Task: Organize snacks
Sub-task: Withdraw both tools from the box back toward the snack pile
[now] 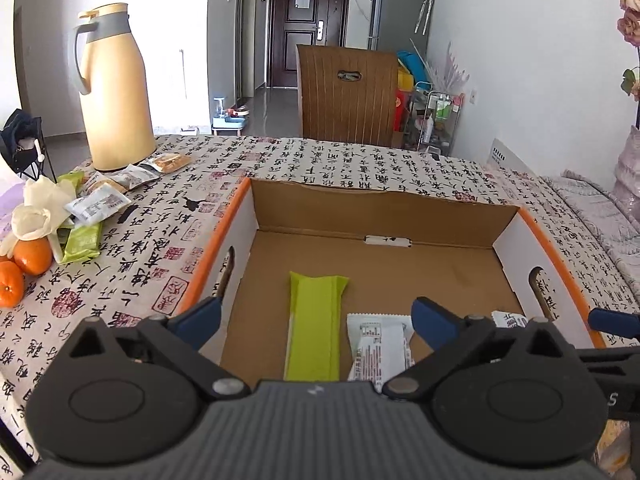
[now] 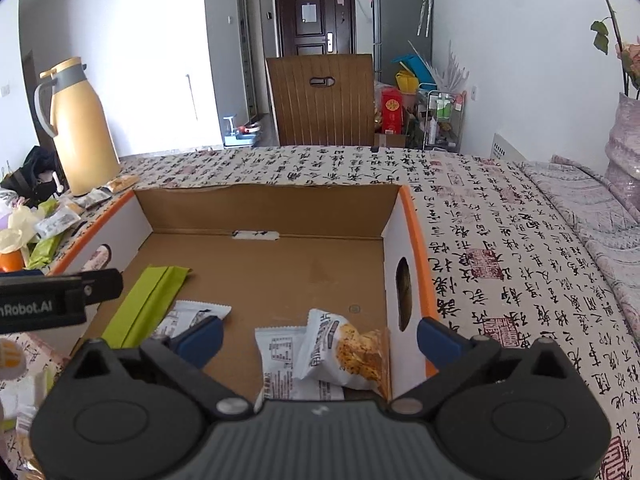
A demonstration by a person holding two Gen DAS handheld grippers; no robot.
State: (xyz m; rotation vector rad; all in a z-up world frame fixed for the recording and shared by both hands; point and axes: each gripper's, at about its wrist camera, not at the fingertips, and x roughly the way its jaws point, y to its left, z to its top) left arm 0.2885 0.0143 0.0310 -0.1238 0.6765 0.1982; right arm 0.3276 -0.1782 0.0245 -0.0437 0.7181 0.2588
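Both grippers released over the box, snacks dropped inside.

Left gripper and right gripper gape empty; packets lie just ahead in the cardboard box. Lift clear, then fetch the pile far left.

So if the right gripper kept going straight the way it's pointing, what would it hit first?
Most likely the snack packet with the clear window, lying in the cardboard box just ahead of the open right gripper. Depth is uncertain; it might pass above the packet and meet the box floor beyond.
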